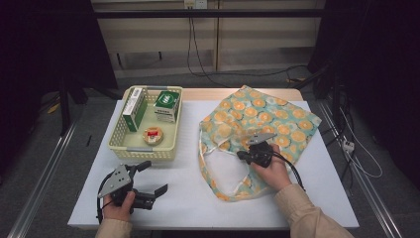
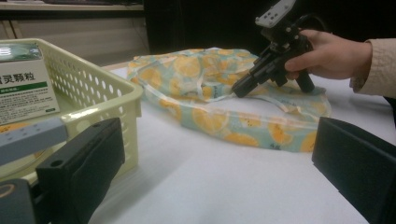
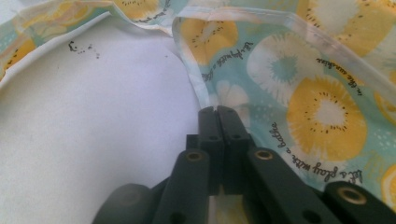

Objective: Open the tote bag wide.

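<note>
We saw the right hand-held gripper [image 1: 241,156] with its jaws pressed together on the edge of the fruit-print cloth bag [image 1: 262,116], which lay flat on the white bench [image 1: 188,198] right of the yellow basket [image 1: 119,141]. The left hand-held gripper [image 1: 156,177] rested wide open, holding nothing, near the basket.

Both forearms wore beige ribbed sleeves, and each hand carried a black two-jaw tool — the left gripper [image 1: 153,177] and the right gripper [image 1: 240,155] — each topped by a grey three-cornered plate with small holes and trailing a black cable.
</note>
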The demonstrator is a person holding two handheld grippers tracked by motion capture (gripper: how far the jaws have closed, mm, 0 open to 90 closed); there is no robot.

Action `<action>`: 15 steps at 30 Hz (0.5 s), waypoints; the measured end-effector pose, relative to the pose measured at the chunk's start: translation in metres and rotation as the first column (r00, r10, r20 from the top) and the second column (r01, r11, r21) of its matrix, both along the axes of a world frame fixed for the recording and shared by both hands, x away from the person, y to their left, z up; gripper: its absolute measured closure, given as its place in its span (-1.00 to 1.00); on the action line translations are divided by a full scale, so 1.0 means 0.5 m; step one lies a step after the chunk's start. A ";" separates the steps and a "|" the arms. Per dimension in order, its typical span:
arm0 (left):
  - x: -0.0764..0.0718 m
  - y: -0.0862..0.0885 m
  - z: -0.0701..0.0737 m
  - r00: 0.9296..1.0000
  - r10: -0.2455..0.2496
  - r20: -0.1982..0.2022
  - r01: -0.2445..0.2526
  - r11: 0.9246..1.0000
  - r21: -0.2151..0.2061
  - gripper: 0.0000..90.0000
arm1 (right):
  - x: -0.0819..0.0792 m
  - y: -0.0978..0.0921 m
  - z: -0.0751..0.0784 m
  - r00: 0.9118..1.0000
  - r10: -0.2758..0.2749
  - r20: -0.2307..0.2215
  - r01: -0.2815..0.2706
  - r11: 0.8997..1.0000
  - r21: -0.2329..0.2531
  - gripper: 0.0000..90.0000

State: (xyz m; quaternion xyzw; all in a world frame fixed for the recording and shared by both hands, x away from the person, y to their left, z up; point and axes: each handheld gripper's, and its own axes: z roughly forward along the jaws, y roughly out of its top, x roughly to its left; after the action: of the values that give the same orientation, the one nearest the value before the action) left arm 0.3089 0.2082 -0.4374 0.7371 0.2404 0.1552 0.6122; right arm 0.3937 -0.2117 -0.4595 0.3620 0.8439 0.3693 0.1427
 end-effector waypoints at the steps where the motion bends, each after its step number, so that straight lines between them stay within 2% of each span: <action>1: 0.002 -0.002 0.000 1.000 -0.002 0.000 0.002 1.000 0.002 -0.95 | 0.001 0.001 0.001 1.000 0.004 0.001 -0.004 1.000 -0.006 1.00; 4: 0.008 -0.004 -0.003 1.000 -0.006 -0.008 0.007 1.000 0.002 -0.95 | 0.000 0.003 0.003 1.000 -0.003 -0.004 0.003 1.000 -0.011 1.00; 6: 0.011 -0.006 -0.003 1.000 -0.007 -0.011 0.007 1.000 -0.007 -0.95 | -0.003 0.005 0.004 1.000 0.003 -0.030 -0.003 1.000 0.006 1.00; 7: 0.011 -0.007 -0.003 1.000 -0.010 -0.012 0.010 1.000 -0.007 -0.95 | -0.006 0.008 0.005 0.999 0.020 -0.049 -0.018 0.999 0.026 1.00; 9: 0.012 -0.009 -0.004 1.000 -0.014 -0.010 0.014 1.000 -0.001 -0.95 | -0.015 0.018 0.009 0.997 0.051 -0.056 -0.049 0.998 0.027 1.00; 12: 0.012 -0.007 -0.004 1.000 -0.017 -0.009 0.017 1.000 -0.002 -0.95 | -0.032 0.038 0.018 0.990 0.114 -0.089 -0.107 0.991 0.080 1.00; 13: 0.012 -0.006 -0.005 1.000 -0.017 -0.012 0.017 1.000 -0.004 -0.95 | -0.038 0.046 0.023 0.988 0.130 -0.088 -0.123 0.989 0.077 1.00; 15: 0.013 -0.007 -0.006 1.000 -0.019 -0.013 0.019 1.000 -0.003 -0.95 | -0.046 0.052 0.034 0.987 0.144 -0.076 -0.134 0.984 0.118 1.00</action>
State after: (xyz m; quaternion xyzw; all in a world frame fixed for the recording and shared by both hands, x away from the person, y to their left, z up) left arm 0.3153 0.2049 -0.4403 0.7395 0.2375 0.1440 0.6132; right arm 0.3709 -0.1855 -0.4427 0.3248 0.8502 0.4100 0.0601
